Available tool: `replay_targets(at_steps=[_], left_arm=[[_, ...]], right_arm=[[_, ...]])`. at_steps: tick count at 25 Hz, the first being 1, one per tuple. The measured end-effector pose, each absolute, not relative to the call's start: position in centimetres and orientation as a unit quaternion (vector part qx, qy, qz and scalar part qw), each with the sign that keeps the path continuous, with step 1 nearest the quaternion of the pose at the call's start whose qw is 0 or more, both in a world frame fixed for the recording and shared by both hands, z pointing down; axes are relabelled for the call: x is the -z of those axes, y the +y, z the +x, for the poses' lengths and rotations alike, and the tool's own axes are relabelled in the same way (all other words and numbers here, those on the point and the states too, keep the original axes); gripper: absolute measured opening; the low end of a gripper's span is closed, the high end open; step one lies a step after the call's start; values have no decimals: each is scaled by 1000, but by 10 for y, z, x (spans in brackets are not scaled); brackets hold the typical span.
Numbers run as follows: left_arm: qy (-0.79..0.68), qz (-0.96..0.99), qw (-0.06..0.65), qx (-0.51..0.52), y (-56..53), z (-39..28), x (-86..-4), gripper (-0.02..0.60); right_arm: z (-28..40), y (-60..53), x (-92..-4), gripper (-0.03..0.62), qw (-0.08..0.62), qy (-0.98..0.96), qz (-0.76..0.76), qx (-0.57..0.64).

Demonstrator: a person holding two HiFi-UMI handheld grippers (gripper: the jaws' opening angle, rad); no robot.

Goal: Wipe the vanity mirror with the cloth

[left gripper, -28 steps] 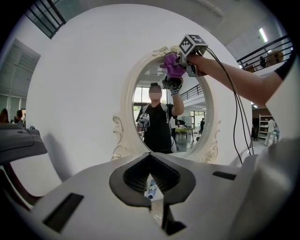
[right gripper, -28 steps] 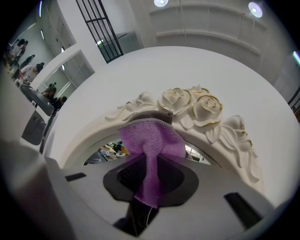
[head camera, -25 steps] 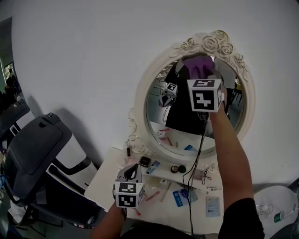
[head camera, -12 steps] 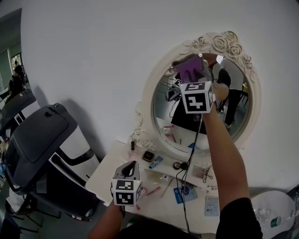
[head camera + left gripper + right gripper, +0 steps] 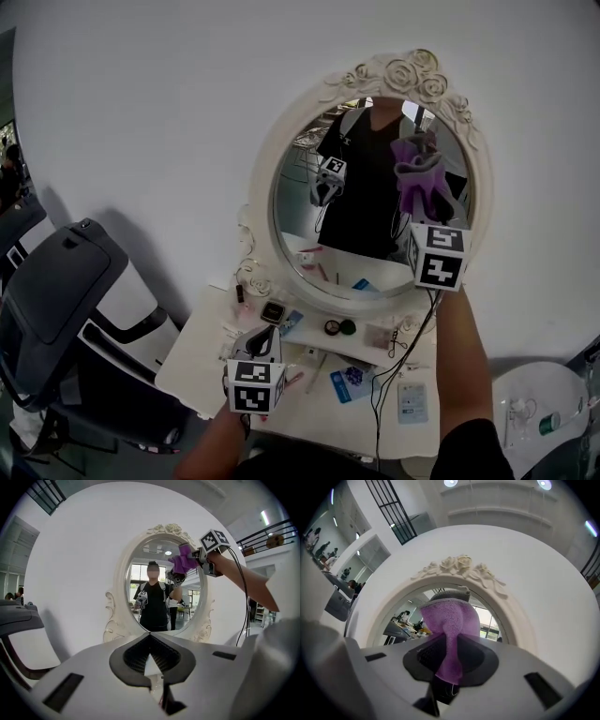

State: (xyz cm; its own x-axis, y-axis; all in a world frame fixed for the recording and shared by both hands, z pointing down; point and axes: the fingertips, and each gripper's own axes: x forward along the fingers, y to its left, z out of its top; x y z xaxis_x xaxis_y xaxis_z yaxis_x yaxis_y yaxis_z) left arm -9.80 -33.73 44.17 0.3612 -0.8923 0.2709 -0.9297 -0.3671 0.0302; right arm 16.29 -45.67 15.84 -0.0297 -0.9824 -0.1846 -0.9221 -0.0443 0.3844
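My right gripper (image 5: 449, 660) is clenched on the purple cloth (image 5: 451, 618), which bunches out past the jaws against the upper right part of the glass of the oval mirror (image 5: 265, 183), under its rose-carved crest. My left gripper (image 5: 150, 654) hangs low above the white table (image 5: 192, 361), well apart from the mirror. Its jaws are pressed together at the tips with nothing between them. Small cosmetics litter the table near the mirror's foot.

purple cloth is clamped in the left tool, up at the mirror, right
No: the purple cloth is clamped in the right tool, not the left, up at the mirror. The right gripper view shows it.
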Motion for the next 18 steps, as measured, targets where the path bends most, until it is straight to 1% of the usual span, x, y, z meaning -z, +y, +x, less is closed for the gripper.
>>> replay_targets(at_steps=[4, 8, 12, 18], left_arm=[[-534, 834, 85, -113, -341, -74, -442, -3], [-520, 842, 80, -122, -345, -57, -442, -3], [-514, 845, 76, -130, -347, -52, -444, -3], [-525, 837, 76, -132, -353, -65, -445, -3]], right_arm=[[220, -448, -171, 69, 62, -665, 727, 162], [257, -452, -182, 69, 48, -660, 741, 119], [267, -462, -190, 69, 38, -666, 739, 96], [252, -468, -184, 69, 24, -670, 735, 98]])
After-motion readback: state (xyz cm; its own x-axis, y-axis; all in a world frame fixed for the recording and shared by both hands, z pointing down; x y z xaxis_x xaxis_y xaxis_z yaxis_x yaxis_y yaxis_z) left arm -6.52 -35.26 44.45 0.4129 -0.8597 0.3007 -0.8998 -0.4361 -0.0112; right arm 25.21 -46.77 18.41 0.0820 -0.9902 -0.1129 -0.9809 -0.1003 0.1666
